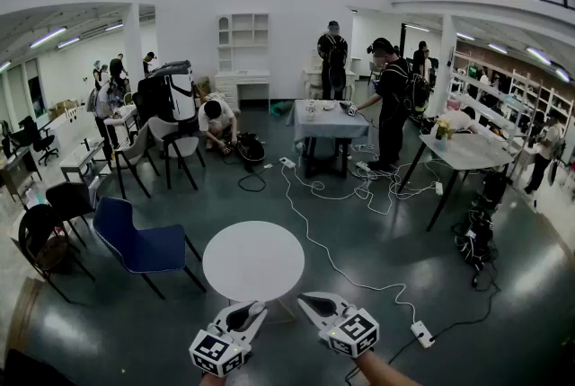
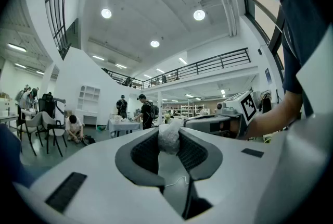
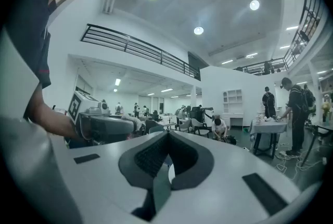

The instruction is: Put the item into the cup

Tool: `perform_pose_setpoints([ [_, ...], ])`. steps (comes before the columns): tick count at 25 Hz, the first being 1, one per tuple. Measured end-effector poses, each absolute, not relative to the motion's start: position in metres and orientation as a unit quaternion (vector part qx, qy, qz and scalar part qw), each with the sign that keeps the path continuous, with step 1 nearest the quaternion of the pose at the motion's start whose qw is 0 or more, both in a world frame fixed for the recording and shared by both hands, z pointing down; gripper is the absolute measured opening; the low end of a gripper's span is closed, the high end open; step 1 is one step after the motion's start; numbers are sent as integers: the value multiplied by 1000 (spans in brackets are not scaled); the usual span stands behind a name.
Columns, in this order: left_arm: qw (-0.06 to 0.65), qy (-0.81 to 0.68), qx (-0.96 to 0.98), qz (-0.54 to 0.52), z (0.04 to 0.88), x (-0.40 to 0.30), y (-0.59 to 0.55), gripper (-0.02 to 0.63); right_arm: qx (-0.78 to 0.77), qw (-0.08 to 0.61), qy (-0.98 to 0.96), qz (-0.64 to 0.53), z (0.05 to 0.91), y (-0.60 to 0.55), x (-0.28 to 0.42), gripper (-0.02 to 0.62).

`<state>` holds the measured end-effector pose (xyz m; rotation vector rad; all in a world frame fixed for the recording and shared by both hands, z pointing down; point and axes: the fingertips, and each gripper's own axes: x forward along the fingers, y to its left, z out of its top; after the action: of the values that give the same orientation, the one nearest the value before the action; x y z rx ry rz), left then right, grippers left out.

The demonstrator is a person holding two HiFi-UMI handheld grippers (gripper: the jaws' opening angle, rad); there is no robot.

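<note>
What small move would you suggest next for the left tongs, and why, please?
I would probably carry the small pale crumpled lump, pinched in the left tongs, forward towards the round white table while looking for the cup. The lump is gripped, but no cup shows in any view.

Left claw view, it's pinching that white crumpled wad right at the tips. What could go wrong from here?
The white wad sits only between the tips of the left claw, so it may slip out on the way. No cup shows in any view, so a release now would likely drop it on the floor or the round white table. The corded power strip on the floor to the right could snag a foot.
</note>
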<state>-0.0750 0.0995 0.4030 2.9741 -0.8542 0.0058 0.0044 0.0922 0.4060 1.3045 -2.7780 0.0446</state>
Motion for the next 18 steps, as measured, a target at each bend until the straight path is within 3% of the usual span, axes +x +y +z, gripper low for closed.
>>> perform_pose_setpoints([
  [18, 21, -294, 956, 13, 413, -28, 83, 92, 405, 21, -914, 4, 405, 77, 46, 9],
])
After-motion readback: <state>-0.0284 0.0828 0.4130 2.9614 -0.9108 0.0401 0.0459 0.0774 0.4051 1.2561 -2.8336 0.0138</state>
